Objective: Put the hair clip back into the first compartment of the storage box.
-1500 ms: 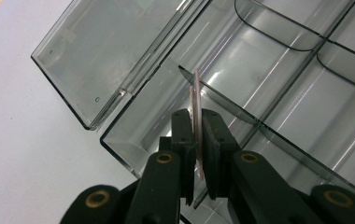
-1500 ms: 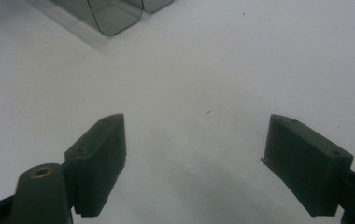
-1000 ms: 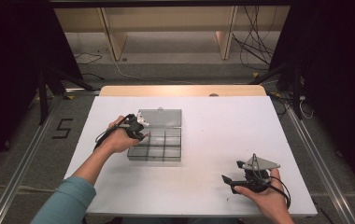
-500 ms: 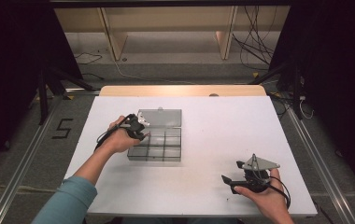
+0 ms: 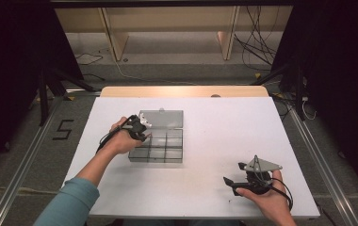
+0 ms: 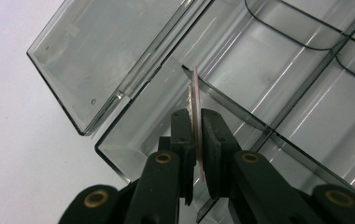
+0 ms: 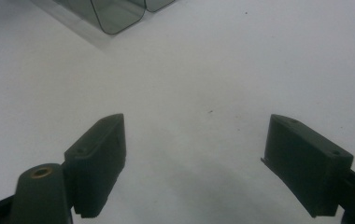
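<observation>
Honestly the risky bit is how that thin disc is being held. The left hand-held gripper has its jaws closed nearly all the way, pinching the disc edge-on, so it stands up between the pads like a coin on its rim. It looks like a small flat, maybe metallic piece, though I can't tell exactly what it is. It's hovering over the corner compartment of the clear plastic organizer box, the one nearest the hinge of the lid, which lies flat open behind the box.

What could go wrong, as I see it:
- Only a sliver of the disc sits between the pads. Any twist of the wrist and it could pivot out or ping away onto the white desk.
- The disc's top edge sits right at a divider wall. Lower it carelessly and it could catch on that wall, land straddling it, or drop into the neighbouring cell.
- The box is light and nothing is bracing it, so a nudge from the gripper could shove it across the desk.

The right hand-held gripper is no help there: it's well away from the box, toward the near right corner of the desk, jaws wide apart with nothing between them.
</observation>
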Demonstrator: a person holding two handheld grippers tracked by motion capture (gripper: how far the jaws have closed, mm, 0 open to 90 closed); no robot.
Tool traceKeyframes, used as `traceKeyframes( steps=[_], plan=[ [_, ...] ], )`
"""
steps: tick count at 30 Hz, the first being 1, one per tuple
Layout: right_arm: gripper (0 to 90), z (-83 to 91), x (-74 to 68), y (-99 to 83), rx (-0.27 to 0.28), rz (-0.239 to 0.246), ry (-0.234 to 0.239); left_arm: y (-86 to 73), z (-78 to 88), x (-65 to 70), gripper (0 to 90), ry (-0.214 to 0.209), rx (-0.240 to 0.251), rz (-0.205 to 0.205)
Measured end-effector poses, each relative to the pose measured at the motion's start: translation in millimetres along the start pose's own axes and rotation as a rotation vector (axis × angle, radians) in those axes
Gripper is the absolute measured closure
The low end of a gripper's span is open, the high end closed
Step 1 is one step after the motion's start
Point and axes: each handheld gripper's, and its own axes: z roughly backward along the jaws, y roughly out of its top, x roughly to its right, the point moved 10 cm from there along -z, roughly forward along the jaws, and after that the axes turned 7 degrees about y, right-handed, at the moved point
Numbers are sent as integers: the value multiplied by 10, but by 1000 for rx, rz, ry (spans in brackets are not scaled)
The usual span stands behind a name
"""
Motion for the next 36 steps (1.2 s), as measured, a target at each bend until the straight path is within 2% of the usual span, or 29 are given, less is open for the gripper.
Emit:
traceKeyframes(
  steps=[4,36],
  plan=[
    [217,1,0,1,1,0,0,-16,-12,-6,833,3,-15,4],
    [209,-3,-5,2,0,0,3,-22,-57,3,821,17,-19,-13]
  ],
)
